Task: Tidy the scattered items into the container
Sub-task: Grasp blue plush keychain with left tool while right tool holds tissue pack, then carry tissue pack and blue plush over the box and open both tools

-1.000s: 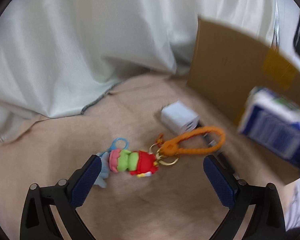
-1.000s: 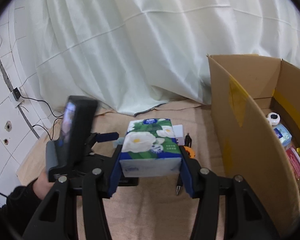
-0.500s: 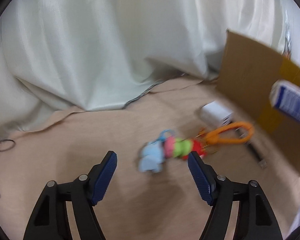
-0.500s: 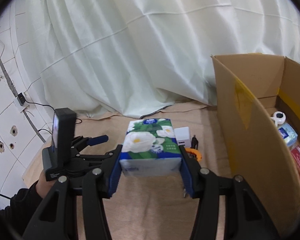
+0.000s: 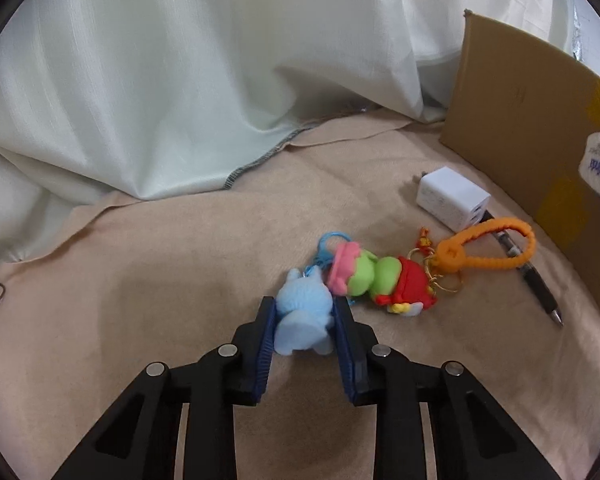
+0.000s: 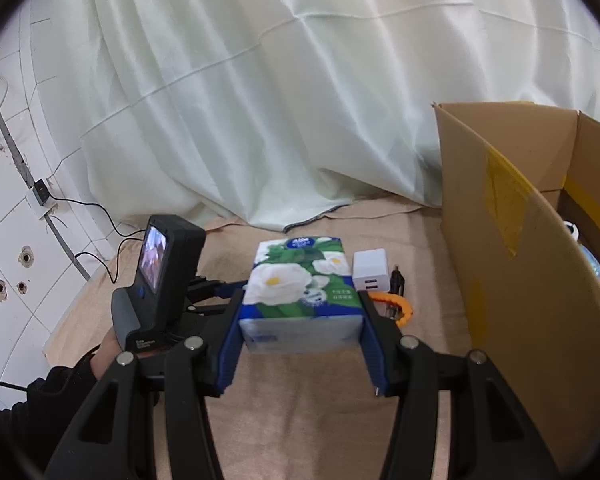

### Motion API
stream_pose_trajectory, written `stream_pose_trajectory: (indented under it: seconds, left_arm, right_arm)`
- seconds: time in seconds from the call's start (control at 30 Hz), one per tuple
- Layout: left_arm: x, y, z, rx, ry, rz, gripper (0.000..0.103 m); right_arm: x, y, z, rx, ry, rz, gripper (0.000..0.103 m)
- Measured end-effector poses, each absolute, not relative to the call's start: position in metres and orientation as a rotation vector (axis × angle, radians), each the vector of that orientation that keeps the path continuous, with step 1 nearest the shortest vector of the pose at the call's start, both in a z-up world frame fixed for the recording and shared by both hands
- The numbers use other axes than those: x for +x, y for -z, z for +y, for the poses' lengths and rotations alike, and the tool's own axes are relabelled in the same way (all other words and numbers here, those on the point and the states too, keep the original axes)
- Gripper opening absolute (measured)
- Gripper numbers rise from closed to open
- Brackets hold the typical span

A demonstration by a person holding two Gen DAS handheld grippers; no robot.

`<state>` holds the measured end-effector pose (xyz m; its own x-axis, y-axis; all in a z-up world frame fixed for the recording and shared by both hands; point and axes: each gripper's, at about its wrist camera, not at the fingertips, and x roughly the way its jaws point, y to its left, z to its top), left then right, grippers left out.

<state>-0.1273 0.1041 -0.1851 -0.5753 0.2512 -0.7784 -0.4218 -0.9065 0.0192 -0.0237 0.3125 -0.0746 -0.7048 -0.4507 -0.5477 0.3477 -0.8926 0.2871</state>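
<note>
Compared with a second earlier, our left gripper has descended, its jaws closing around the soft pale-blue toy figure on the beige cloth, while our right gripper still pinches the floral tissue pack beside the open cardboard box, so both await boxing.

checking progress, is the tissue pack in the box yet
Out: the tissue pack sits clamped in the right tool, beside the cardboard box.
</note>
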Motion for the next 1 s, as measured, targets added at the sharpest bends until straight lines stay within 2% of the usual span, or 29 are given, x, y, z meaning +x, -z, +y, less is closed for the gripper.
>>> stream_pose_trajectory:
  seconds: [0.23,0.63,1.0]
  left_arm:
    - [-0.112,0.174,0.088,-1.187,-2.552,0.216,0.028]
    - [-0.050,0.121,0.021,-1.207,-2.953,-0.019,0.029]
    - [-0.043,0.109,0.008,-1.214,-2.966,-0.036,0.029]
  right_arm:
    - [-0.024,0.076,0.305,0.868,2.540,-0.206,0.057]
    - [-0.035,0.083,0.264,0.895,2.531,-0.110,0.057]
    - [-0.040,0.079,0.252,0.905,2.560,-0.067,0.057]
